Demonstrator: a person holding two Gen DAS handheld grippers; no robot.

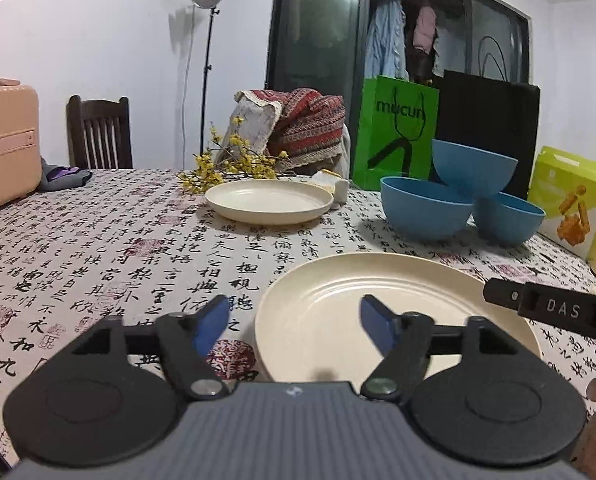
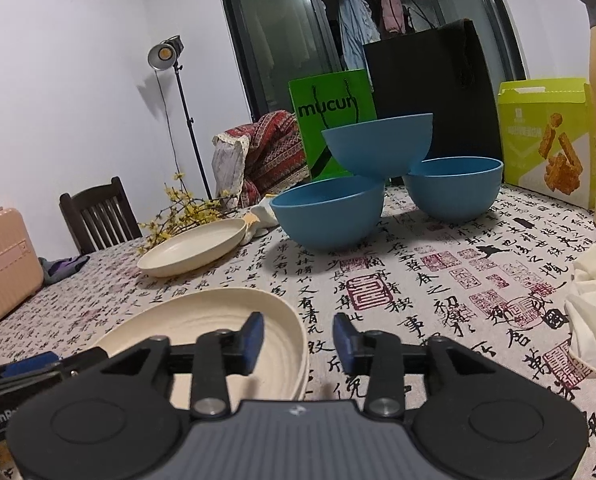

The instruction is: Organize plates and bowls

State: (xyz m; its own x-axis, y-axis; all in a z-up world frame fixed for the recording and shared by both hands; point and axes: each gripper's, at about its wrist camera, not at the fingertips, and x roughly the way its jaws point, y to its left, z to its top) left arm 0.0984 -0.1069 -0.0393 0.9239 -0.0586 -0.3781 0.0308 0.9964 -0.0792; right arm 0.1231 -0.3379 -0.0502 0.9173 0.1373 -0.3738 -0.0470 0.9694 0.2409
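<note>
A cream plate (image 1: 330, 300) lies near me on the calligraphy tablecloth; in the right wrist view it (image 2: 202, 320) looks like a stack of plates. A second cream plate (image 1: 269, 201) (image 2: 194, 250) lies farther back. Three blue bowls stand at the back right: two on the table (image 1: 425, 209) (image 1: 508, 220) and one (image 1: 474, 174) perched on their rims, also in the right wrist view (image 2: 378, 146). My left gripper (image 1: 294, 322) is open over the near plate's left edge. My right gripper (image 2: 298, 342) is open at that plate's right edge. Both are empty.
A green bag (image 1: 394, 132), a black bag (image 1: 490, 120) and a yellow-green snack box (image 2: 546, 140) stand behind the bowls. Yellow flowers (image 1: 230, 164) lie by the far plate. A white cloth (image 2: 594, 304) lies at right, a pink suitcase (image 1: 2, 140) at left.
</note>
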